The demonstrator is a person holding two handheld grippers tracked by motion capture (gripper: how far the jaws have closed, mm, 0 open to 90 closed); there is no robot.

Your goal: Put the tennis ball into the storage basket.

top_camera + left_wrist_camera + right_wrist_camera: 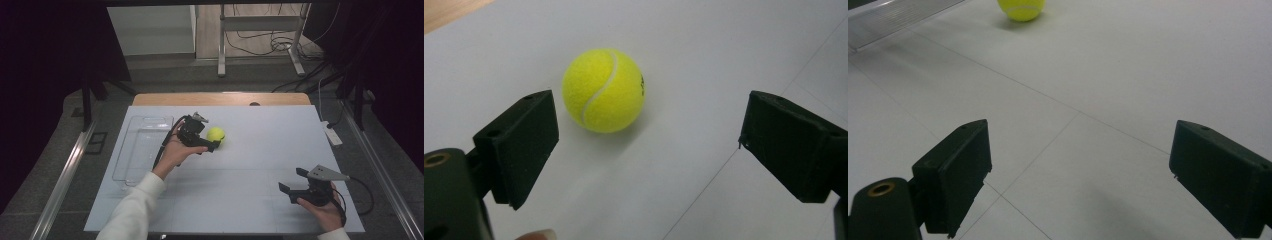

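Yellow tennis ball resting on a white counter, slightly left of centre and toward the far side. Left gripper held low just beside the ball on its near-left, jaws released and spread wide, not touching it. In the left gripper view, tennis ball just ahead of the two black jaws, nearer the left one, white seam curving across its felt, nothing clasped between them. Right gripper near the front right corner of the counter, well apart from the ball, jaws likewise released and empty; in the right gripper view, ball far off at the top edge. Clear plastic tray lying at the left side of the counter, beside the left hand
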